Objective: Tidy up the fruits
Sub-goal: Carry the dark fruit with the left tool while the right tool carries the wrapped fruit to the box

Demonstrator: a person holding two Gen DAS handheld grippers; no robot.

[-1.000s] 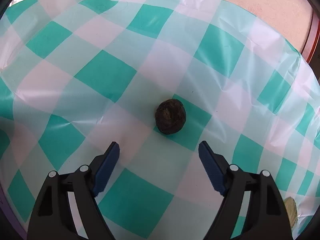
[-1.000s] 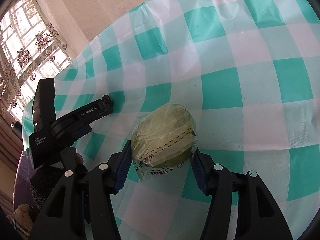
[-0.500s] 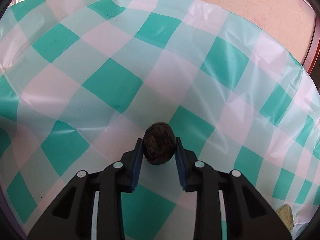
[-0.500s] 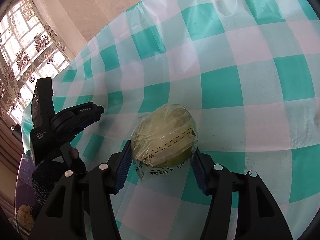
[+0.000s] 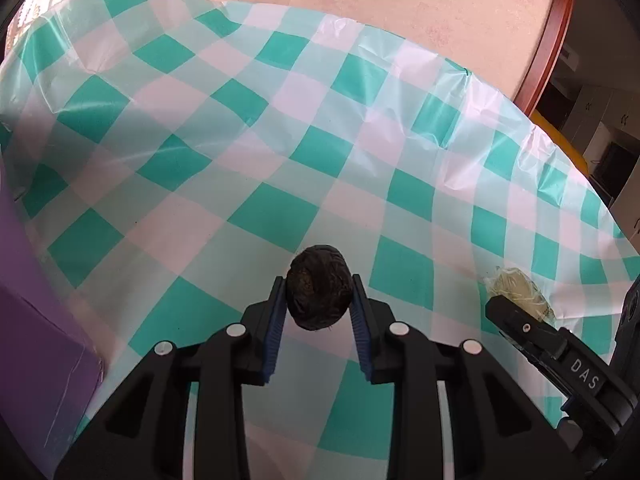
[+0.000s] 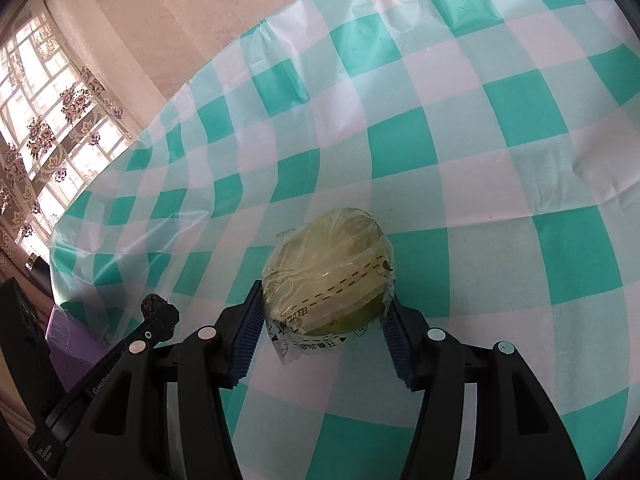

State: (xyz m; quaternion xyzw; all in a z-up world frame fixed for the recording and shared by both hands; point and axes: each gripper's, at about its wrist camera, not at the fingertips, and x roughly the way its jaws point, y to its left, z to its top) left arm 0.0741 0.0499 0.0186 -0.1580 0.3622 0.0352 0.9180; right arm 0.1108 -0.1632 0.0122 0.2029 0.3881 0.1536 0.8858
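Where a second ago the left tongs [image 5: 319,300] stood wide behind the dark, rough-skinned fruit [image 5: 319,287] on the checked tabletop [image 5: 276,216], they have since closed on it and appear to have raised it clear of the cloth. The right tongs [image 6: 324,312] stay clamped on the plastic-wrapped green fruit [image 6: 328,272], unchanged. With both fruits in hand, I judge carrying comes next, perhaps toward the purple box [image 5: 36,328] at left.
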